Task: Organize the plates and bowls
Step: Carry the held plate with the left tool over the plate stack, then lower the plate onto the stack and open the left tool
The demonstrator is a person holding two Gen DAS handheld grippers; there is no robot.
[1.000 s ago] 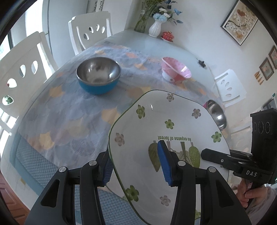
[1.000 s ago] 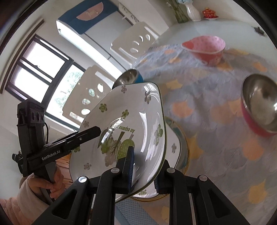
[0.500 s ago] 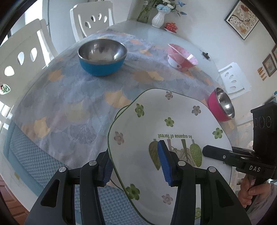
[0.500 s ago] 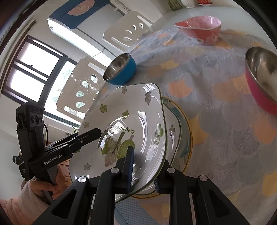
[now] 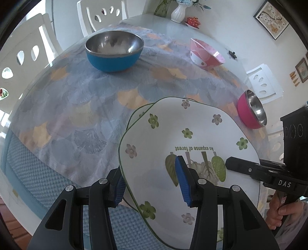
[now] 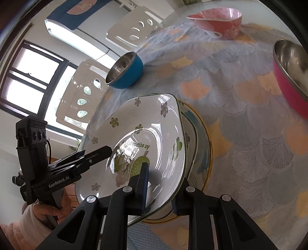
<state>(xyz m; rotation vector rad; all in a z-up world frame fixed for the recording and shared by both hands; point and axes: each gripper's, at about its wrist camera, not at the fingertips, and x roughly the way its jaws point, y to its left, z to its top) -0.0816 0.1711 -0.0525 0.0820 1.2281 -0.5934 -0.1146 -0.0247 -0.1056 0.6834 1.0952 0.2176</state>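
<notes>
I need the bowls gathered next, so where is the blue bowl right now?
The blue bowl stands on the far left of the tablecloth in the left wrist view, by the white chairs, left of the pink patterned bowl.

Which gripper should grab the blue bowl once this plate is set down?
Left, probably. The blue bowl lies ahead of the left gripper; from the right gripper it lies beyond the plate, which both grip.

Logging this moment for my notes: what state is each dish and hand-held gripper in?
Floral plate: gripped on both rims, tilted above the stack.
Plate stack: on the table.
Blue bowl: upright, empty.
Magenta bowl: upright.
Left hand-held gripper: clamping the plate.
Right hand-held gripper: clamping the plate.
</notes>
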